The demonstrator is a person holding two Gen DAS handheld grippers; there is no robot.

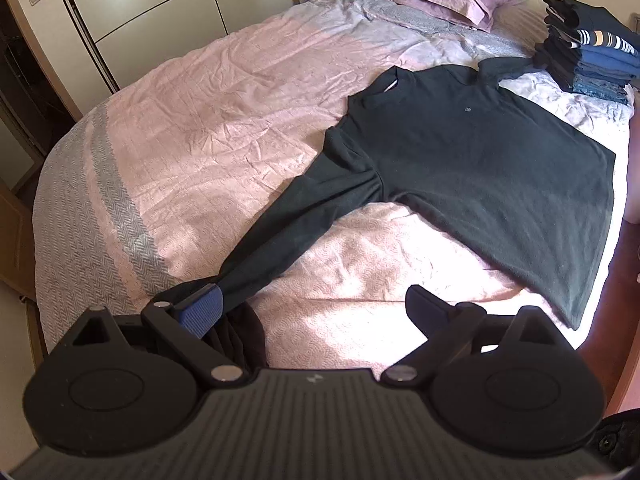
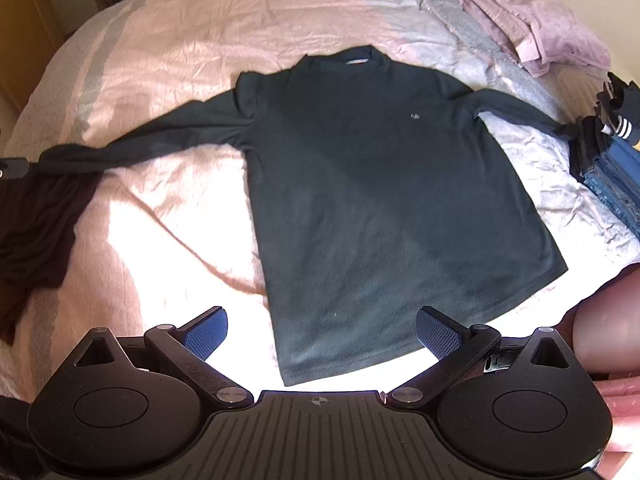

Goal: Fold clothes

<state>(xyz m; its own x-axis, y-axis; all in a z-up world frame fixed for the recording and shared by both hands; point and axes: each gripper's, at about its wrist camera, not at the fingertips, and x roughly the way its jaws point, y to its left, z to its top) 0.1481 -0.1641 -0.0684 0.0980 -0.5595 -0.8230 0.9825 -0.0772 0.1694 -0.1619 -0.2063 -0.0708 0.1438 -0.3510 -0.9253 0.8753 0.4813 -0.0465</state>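
Both grippers, left (image 1: 312, 312) & right (image 2: 322, 332), gape wide; dark sweater (image 2: 384, 200) flat on bed (image 2: 168, 40), left pad (image 1: 200, 312) touching sleeve cuff.

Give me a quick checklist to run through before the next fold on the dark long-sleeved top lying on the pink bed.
1. Dark green long-sleeved top lies flat, front up, on the pink quilted bedspread: ok.
2. Both sleeves spread out to the sides: ok.
3. Left gripper open: ok; its left finger is at the sleeve cuff, but whether it touches cannot tell.
4. Right gripper open, poised over the top's bottom hem, nothing held: ok.
5. Far sleeve end clear of the stack of folded dark and blue clothes: not ok, it reaches the stack.
6. Loose dark brown garment away from the fold area: cannot tell, it lies just under the near sleeve.
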